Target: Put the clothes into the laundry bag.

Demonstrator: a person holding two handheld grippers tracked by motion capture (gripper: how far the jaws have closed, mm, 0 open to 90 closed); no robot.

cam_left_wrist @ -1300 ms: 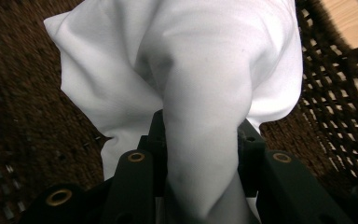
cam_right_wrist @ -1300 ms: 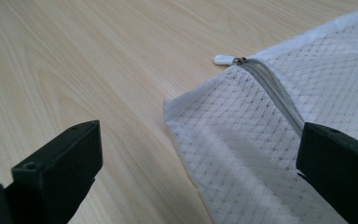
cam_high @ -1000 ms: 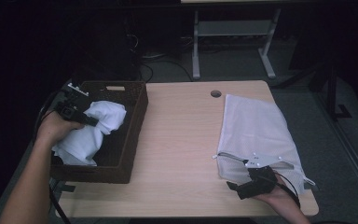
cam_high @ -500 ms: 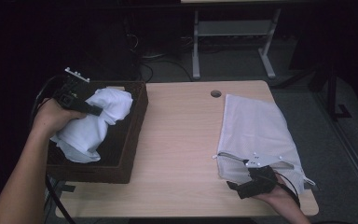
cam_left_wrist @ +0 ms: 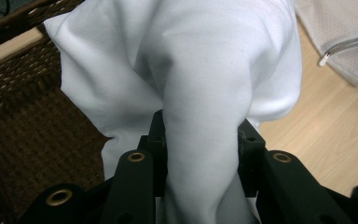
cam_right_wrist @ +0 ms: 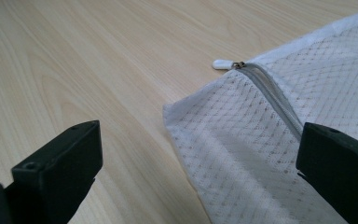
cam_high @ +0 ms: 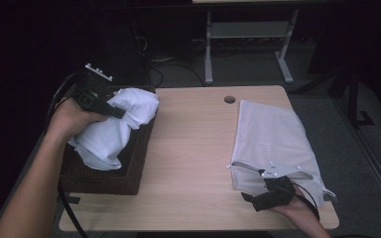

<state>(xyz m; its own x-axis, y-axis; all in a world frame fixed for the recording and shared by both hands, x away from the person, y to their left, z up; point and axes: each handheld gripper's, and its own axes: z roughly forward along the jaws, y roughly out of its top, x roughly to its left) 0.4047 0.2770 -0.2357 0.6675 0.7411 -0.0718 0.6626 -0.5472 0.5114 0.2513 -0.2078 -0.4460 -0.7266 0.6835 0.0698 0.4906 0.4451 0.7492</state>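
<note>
A bunched white cloth (cam_high: 114, 126) hangs above the dark wicker basket (cam_high: 129, 171) at the table's left, with my left gripper (cam_high: 121, 113) shut on it. In the left gripper view the cloth (cam_left_wrist: 205, 84) is pinched between both black jaws. A white mesh zip bag (cam_high: 273, 134) lies flat at the right of the table, its zipper pull (cam_right_wrist: 223, 64) at the near corner. My right gripper (cam_high: 258, 196) rests low at the bag's near left corner, jaws wide apart. One jaw is over the bare wood and the other over the mesh (cam_right_wrist: 242, 140).
The wooden table (cam_high: 193, 158) has a round cable hole (cam_high: 229, 99) near its far edge. A metal frame (cam_high: 248, 44) stands on the dark floor behind. Bare wood lies between basket and bag.
My left hand has lifted the white cloth up out of the basket and carried it toward the far right corner of the basket. The right gripper has stayed put.
</note>
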